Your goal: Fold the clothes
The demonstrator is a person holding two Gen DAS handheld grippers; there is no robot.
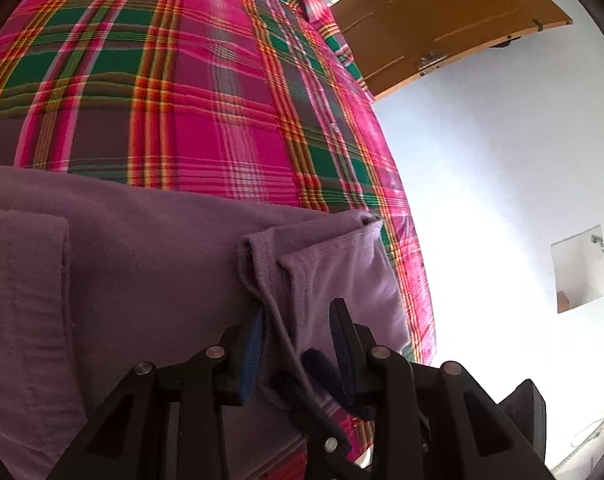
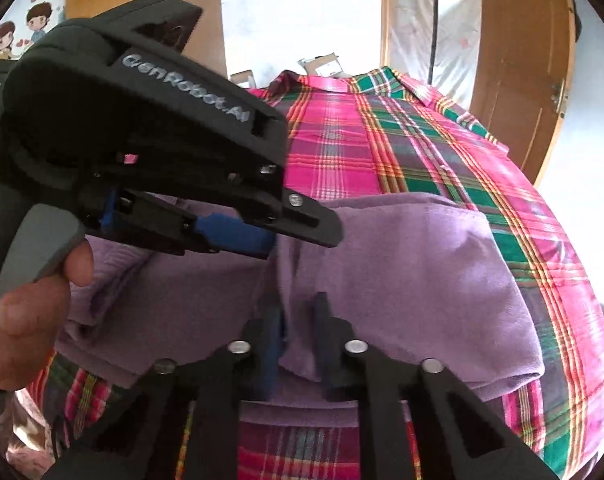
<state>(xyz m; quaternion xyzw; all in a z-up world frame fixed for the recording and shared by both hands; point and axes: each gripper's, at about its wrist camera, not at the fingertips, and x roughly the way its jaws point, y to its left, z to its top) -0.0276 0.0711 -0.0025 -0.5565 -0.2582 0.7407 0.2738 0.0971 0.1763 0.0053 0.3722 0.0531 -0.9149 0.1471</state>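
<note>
A purple garment (image 1: 142, 264) hangs folded in front of a pink and green plaid shirt (image 1: 190, 92). My left gripper (image 1: 298, 320) is shut on a bunched fold at the garment's right edge, with cloth between the blue pad and the dark pad. In the right wrist view the same purple garment (image 2: 413, 272) drapes over the plaid shirt (image 2: 381, 152). My right gripper (image 2: 298, 316) is shut on a hanging fold of it. The left gripper (image 2: 298, 242) comes in from the upper left and pinches the garment just above. A hand (image 2: 34, 312) holds its handle.
The plaid shirt has a collar (image 2: 333, 82) at the top and fills the space behind the garment. A brown wooden door (image 1: 441, 20) and a white wall (image 1: 501, 160) lie to the right. A wall picture (image 2: 18, 36) of cartoon figures shows at the upper left.
</note>
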